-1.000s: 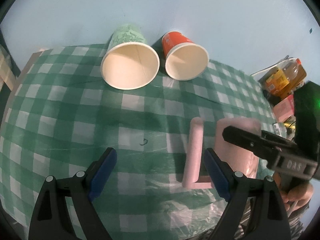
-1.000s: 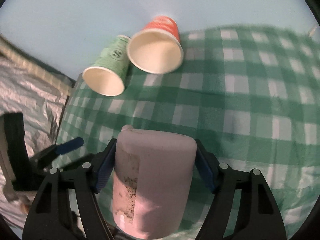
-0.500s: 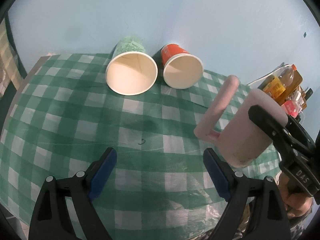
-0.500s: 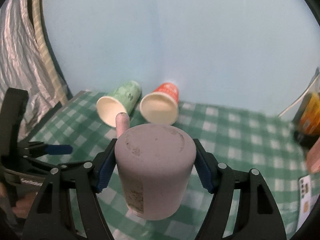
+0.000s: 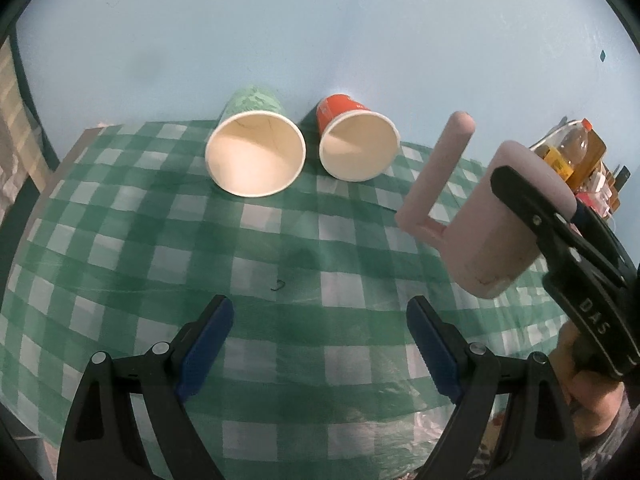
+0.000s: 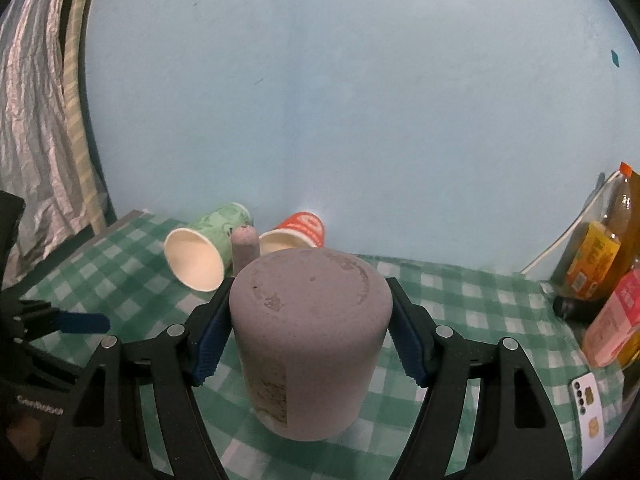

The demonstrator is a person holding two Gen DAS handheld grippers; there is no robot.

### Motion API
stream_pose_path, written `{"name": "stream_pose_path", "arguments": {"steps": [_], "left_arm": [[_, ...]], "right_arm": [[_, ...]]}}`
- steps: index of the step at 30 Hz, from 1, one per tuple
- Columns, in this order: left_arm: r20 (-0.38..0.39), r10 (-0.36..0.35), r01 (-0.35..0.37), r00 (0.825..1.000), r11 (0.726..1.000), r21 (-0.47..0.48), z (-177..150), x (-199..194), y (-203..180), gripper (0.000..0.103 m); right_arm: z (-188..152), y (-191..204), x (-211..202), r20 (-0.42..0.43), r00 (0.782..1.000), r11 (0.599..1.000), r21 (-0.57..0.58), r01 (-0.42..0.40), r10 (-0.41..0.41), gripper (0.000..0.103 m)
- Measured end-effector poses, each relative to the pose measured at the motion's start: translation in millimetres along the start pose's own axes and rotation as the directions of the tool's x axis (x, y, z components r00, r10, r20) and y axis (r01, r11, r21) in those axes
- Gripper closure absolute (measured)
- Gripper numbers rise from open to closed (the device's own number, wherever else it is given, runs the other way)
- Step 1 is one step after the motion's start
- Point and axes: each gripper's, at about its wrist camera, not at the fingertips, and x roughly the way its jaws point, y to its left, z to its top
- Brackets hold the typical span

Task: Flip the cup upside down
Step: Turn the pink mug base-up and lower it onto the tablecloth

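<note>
My right gripper [image 6: 308,340] is shut on a pink mug [image 6: 308,344], its blue pads pressed to both sides. The mug is lifted off the green checked tablecloth [image 6: 460,300], tilted, its flat base facing the right wrist camera. In the left wrist view the pink mug [image 5: 492,236] hangs above the table at the right, handle [image 5: 440,176] pointing up and left, with the right gripper's black finger across it. My left gripper [image 5: 320,344] is open and empty, low over the cloth near the front.
A green paper cup [image 5: 256,152] and an orange paper cup [image 5: 356,144] lie on their sides by the blue wall, mouths toward me. Bottles and a pink carton [image 6: 612,320] stand at the right edge. A phone [image 6: 588,412] lies at the front right.
The right gripper has lifted the pink mug off the cloth and turned it, so its base now points up and back. The left gripper has stayed open and pulled back a little.
</note>
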Motion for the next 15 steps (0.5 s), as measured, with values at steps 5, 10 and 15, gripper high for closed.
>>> {"name": "stream_pose_path", "arguments": {"steps": [5,10,15], "left_arm": [[-0.024,-0.011,0.011,1.000,1.000,-0.008,-2,5,2,0.013],[-0.015,0.006,-0.006,1.000,1.000,-0.001,-3,4,0,0.013],[-0.016,0.011,-0.011,1.000,1.000,0.005,-3,6,-1,0.013]], "right_arm": [[-6,0,13,-0.007,1.000,0.999,-0.018,0.028,-0.028,0.031],[-11,-1,28,-0.034,0.998,0.998,-0.035,0.042,-0.044,0.031],[-18,-2,37,-0.046,0.998,0.998,-0.036,0.051,-0.052,0.031]]}}
